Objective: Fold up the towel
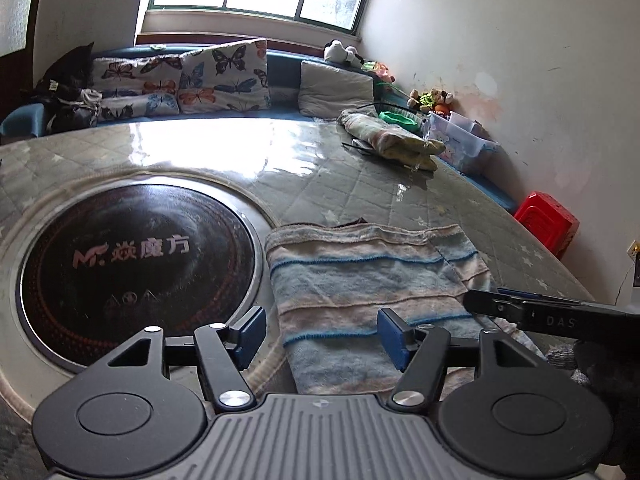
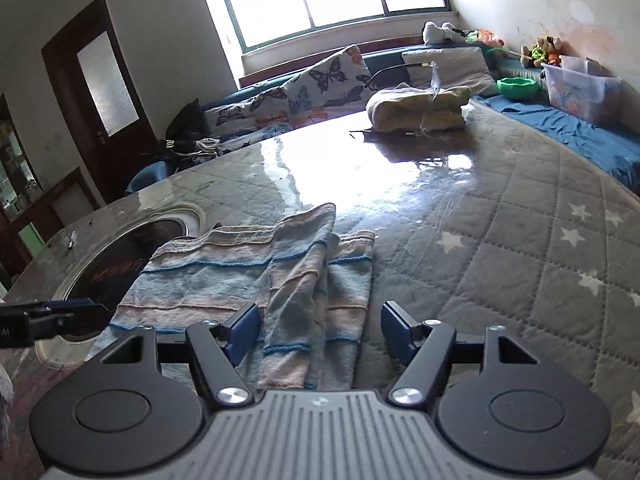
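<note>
We're hovering both tools, left tool point(image 1: 320, 336) and right tool point(image 2: 318, 330), gaping and empty, over this soft, floppy towel point(image 1: 360, 280), reckoning near corners are grabbing best.

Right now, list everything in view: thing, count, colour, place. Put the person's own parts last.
towel: one, blue and beige stripes, partly folded on the table
table: one, grey quilted cover
cooktop: one, black, set in the table
butterfly cushions: several, white, bench by the window
folded cloth: one, pale yellow, far side of the table
stool: one, red, by the wall
left gripper: open above the towel
right gripper: open above the towel
</note>
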`<state>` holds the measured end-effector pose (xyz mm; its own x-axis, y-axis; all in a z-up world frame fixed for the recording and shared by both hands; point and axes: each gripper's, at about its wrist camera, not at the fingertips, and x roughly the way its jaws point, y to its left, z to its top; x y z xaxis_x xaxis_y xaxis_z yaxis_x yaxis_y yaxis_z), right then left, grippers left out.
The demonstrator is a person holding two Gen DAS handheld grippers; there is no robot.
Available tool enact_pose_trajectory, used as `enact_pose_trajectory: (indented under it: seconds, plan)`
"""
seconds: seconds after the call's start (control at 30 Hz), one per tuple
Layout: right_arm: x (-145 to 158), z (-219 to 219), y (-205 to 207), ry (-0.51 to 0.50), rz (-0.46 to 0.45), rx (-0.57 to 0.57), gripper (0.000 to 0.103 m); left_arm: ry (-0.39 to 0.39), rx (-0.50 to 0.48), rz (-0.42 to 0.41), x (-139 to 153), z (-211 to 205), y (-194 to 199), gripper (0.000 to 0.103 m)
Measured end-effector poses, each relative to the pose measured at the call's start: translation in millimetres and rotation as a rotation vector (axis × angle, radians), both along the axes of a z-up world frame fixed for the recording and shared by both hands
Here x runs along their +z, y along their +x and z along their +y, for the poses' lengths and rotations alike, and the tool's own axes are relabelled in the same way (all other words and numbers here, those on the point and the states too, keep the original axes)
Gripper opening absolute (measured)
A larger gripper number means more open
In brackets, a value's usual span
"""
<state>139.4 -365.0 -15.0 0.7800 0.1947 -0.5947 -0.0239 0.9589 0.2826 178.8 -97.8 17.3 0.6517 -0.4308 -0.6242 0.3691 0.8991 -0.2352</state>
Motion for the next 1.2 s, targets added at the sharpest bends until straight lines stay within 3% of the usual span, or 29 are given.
enact_pose_trajectory:
  seconds: [0.13,0.5,0.9,1.07,1.13,1.2]
  plan:
    - [1,6,2,-0.01,0.014,0.0,0.068,0.004,0.0,0.026,-5,-3,1,0.065]
    - [3,10,7,0.027,0.05,0.013,0.033,0.009,-0.001,0.08,-16,-9,7,0.063]
    - [0,8,8,0.044,0.036,0.004,0.04,-0.006,0.015,0.093,-17,-5,14,0.063]
    - [1,7,8,0.066,0.035,0.021,0.026,-0.015,0.017,0.097,-17,-5,16,0.061]
    - [1,6,7,0.075,0.029,0.022,0.023,-0.017,0.015,0.098,-17,-5,17,0.056]
    - [3,7,6,0.077,0.022,0.023,0.02,-0.019,0.013,0.099,-17,-6,17,0.045]
